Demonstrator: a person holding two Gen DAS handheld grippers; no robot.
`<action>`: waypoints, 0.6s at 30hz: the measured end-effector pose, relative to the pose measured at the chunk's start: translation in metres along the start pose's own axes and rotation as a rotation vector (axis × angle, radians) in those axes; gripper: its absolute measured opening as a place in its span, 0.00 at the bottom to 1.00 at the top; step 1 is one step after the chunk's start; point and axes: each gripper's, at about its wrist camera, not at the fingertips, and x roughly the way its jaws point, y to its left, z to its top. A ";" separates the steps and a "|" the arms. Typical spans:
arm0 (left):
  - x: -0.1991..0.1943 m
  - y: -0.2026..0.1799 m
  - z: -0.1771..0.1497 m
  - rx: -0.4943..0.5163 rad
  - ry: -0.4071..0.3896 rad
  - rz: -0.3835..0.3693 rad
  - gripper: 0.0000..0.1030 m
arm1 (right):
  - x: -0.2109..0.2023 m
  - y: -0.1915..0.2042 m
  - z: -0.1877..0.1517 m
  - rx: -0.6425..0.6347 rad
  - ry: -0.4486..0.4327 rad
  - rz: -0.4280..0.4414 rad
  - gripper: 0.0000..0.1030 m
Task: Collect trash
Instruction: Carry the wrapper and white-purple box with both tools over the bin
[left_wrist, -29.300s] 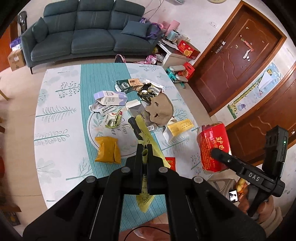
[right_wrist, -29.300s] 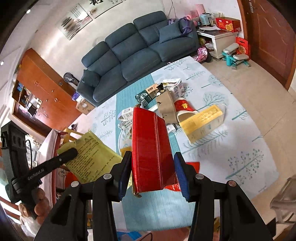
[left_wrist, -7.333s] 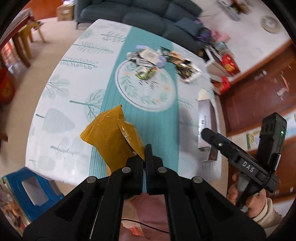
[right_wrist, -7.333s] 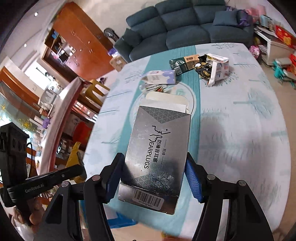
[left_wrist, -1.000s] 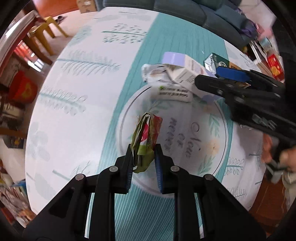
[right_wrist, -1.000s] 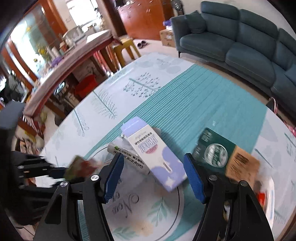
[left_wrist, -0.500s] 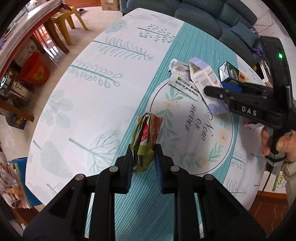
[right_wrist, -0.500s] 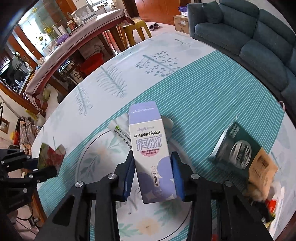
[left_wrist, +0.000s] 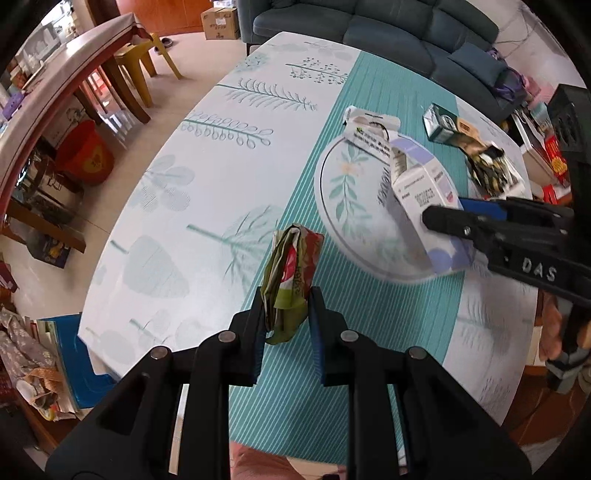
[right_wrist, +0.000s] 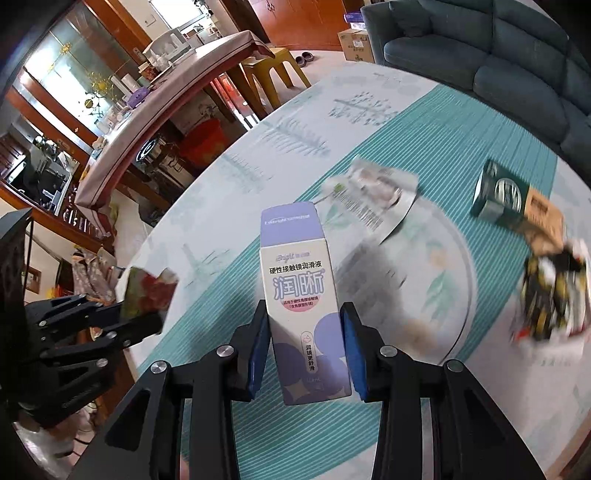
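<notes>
Purple-white carton clamped in right gripper; left gripper pinching crumpled wrapper.

Home living and dining room, teal sofa, tableclothed round table, wooden cabinets, yellow stool

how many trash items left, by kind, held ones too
boxes: 2, the purple-and-white box in the right gripper and the green box on the table
wrappers or packets: 3, the crumpled wrapper in the left gripper, the white packet, the black-and-yellow wrapper
total: 5
</notes>
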 end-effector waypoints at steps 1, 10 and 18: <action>-0.005 0.002 -0.006 0.003 -0.003 -0.004 0.17 | -0.003 0.010 -0.009 0.007 0.003 -0.002 0.36; -0.041 0.025 -0.061 0.094 -0.041 -0.064 0.17 | -0.026 0.082 -0.074 0.080 0.010 -0.041 0.36; -0.072 0.065 -0.113 0.219 -0.081 -0.101 0.17 | -0.044 0.148 -0.145 0.252 -0.048 -0.101 0.36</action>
